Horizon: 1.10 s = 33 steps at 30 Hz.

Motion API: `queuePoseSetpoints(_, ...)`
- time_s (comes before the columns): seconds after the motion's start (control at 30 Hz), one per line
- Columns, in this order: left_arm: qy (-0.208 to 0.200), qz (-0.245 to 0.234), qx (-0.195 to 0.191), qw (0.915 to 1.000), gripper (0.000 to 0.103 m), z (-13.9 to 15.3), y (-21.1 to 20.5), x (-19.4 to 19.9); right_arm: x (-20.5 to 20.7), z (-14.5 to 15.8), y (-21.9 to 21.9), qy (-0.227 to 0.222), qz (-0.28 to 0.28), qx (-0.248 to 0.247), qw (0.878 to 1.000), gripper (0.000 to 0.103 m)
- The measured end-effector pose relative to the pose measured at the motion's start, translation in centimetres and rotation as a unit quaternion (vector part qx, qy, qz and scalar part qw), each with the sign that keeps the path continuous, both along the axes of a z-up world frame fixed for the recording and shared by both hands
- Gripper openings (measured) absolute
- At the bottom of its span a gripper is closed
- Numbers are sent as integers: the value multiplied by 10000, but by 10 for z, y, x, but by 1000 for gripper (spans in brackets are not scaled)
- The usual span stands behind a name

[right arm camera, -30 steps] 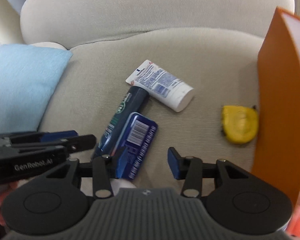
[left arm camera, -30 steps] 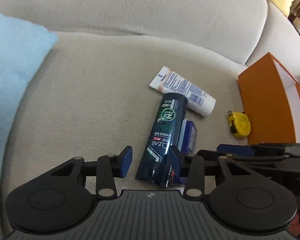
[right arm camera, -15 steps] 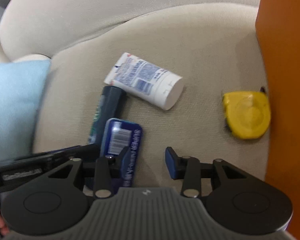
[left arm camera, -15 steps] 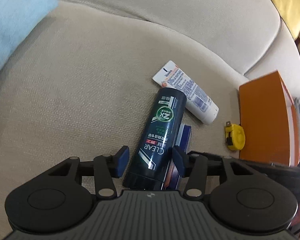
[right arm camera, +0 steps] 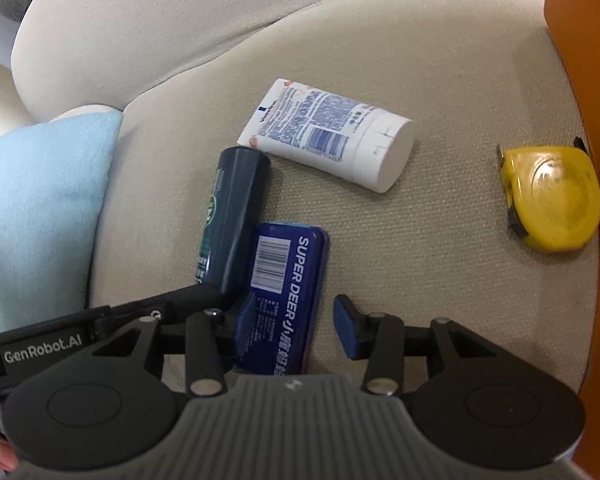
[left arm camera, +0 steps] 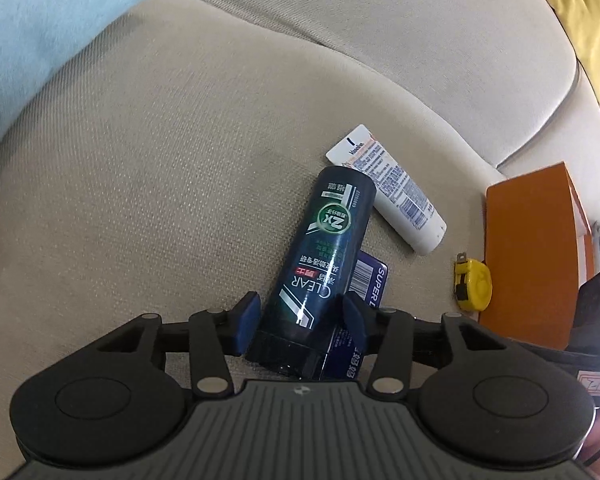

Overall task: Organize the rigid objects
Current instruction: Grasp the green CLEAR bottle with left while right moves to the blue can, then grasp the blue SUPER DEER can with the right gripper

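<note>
My left gripper [left arm camera: 300, 318] straddles the dark green plastic shampoo bottle [left arm camera: 324, 248], spread; my right gripper [right arm camera: 290, 326], spread, flanks the flat blue tin [right arm camera: 286, 296] on the beige sofa cushion [right arm camera: 420, 260].

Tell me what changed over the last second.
The left claw advanced until its open fingers straddle the dark bottle. The right claw did likewise around the blue tin; neither has closed. Bottle, tin, white tube, tape measure and orange box stayed put.
</note>
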<state>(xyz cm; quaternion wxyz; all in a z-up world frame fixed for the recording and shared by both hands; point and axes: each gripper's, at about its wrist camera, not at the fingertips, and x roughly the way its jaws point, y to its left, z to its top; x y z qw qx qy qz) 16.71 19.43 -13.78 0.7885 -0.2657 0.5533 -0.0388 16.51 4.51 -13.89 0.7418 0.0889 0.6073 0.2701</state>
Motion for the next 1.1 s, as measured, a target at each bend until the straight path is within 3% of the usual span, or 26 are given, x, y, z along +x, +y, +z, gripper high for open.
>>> queuePoseSetpoints(0.13, 48, 120, -197, 9997, 60, -7, 2, 1, 5, -6, 1, 96, -124, 86, 9998, 47)
queuePoseSetpoints(0.17, 73, 112, -202, 9997, 60, -9, 1, 2, 5, -6, 1, 85, -125, 84, 9999, 37)
queuePoseSetpoints(0.33, 68, 148, -87, 9998, 58, -11, -2, 5, -2, 8, 1, -180, 42, 54, 9998, 19)
queuePoseSetpoints(0.4, 38, 144, -100, 9998, 53, -12, -3, 5, -4, 17, -2, -303, 108, 57, 9995, 11)
queuePoseSetpoints(0.43, 29, 124, -53, 9999, 53, -11, -5, 6, -6, 23, -2, -429, 172, -37, 9989, 0)
queuePoseSetpoints(0.57, -69, -3, 165, 9998, 50, -8, -11, 6, -13, 42, 0, -969, 441, -479, 9932, 0)
queuePoseSetpoints(0.63, -83, 49, 85, 9999, 50, -8, -10, 4, -10, 42, -9, -858, 458, -421, 9944, 1)
queuePoseSetpoints(0.7, -23, 167, 39, 9999, 49, -9, -6, 2, -5, 36, -11, -610, 414, -261, 9969, 8)
queuePoseSetpoints(0.77, 32, 291, 95, 9995, 48, -8, -2, 0, -2, 27, -10, -354, 301, -111, 9989, 24)
queuePoseSetpoints(0.9, 63, 384, 108, 9992, 47, -9, 2, -1, -1, 13, -6, -183, 214, -149, 9995, 27)
queuePoseSetpoints(1.1, 158, 476, 7, 9987, 46, -18, 6, 5, 6, -2, -8, -4, 153, 50, 9999, 41)
